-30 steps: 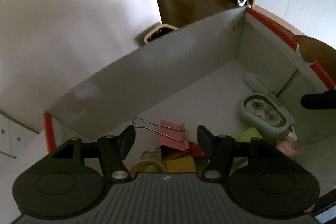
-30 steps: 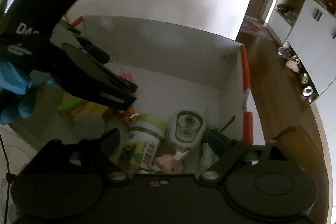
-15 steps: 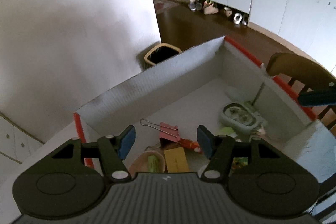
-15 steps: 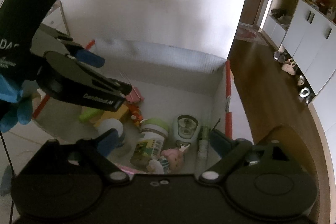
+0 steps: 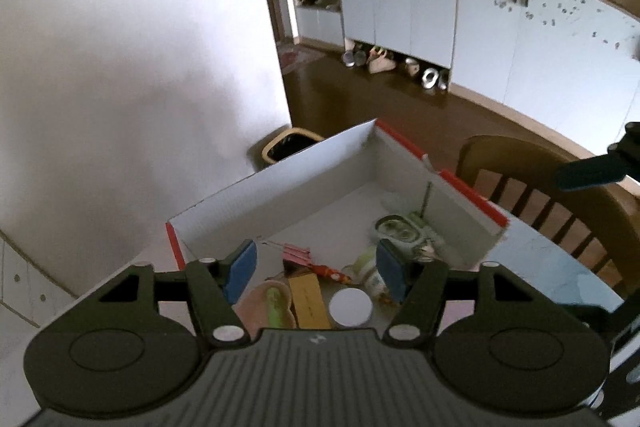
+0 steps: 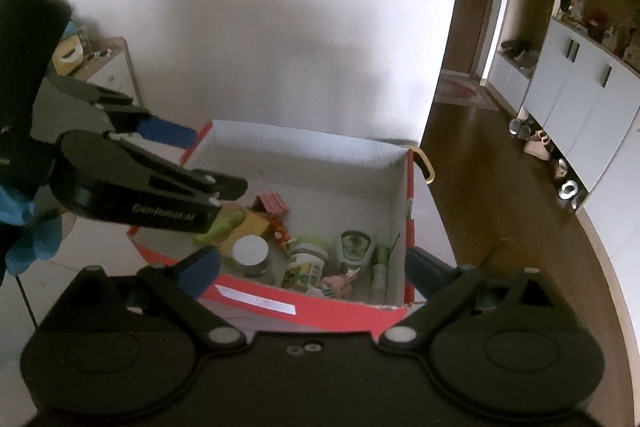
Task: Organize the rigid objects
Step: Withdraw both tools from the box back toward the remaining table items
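Both grippers hang above the box (image 6: 304, 151) on the bench (image 5: 552, 263), fingers spread and holding nothing: the left gripper (image 5: 316, 265) and the right gripper (image 6: 312, 263). Inside the box lie a pink clip (image 5: 297, 251), a jar (image 6: 308, 259) and a white lid (image 5: 351, 307).

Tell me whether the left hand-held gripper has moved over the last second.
Yes. The left hand-held gripper has pulled up and back from the box, which now looks smaller and farther below its open fingers.
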Demonstrator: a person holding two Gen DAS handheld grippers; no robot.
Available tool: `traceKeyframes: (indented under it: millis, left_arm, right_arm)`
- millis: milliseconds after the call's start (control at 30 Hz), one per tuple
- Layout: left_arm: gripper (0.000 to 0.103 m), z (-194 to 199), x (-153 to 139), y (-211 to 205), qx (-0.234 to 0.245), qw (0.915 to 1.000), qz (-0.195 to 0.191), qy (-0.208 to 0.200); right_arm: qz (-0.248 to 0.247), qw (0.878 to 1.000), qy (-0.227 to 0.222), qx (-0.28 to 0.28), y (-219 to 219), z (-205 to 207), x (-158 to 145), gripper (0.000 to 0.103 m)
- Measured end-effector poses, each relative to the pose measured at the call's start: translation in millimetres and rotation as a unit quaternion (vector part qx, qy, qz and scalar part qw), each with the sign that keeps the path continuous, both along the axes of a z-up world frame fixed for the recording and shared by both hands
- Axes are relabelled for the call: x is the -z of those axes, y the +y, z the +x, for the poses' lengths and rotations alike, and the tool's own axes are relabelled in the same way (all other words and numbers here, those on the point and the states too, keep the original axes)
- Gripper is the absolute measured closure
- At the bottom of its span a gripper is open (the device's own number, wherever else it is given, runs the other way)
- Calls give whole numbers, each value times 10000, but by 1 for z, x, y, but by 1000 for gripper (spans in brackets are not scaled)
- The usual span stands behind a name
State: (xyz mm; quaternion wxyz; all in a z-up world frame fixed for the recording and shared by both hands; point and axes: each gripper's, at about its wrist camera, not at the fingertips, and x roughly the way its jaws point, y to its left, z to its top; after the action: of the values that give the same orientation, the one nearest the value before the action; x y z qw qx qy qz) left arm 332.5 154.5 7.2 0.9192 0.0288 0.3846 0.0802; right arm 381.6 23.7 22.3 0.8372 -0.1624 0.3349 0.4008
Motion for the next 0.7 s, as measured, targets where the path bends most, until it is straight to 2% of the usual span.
traceKeyframes:
  millis: [233,400,600,700]
  left_arm:
    - [32,-34,-14,-13,169,9995,-114,-232]
    - [24,-60,-17,-22,179,9982,-134,-555]
    - [23,-92,-13,-31,220,9955,-208,-903]
    - [23,-106,-7,-36,249,9949,-219,-950]
  right_arm:
    - [127,9999,-42,19,-20,-27,-10,1]
    - [169,9998,-26,-60,-31,-46,-12,1]
    - [212,9997,26,-104,-45,-69,-9,1]
    - [243,9996,69,-95,-55,-77,-6,1]
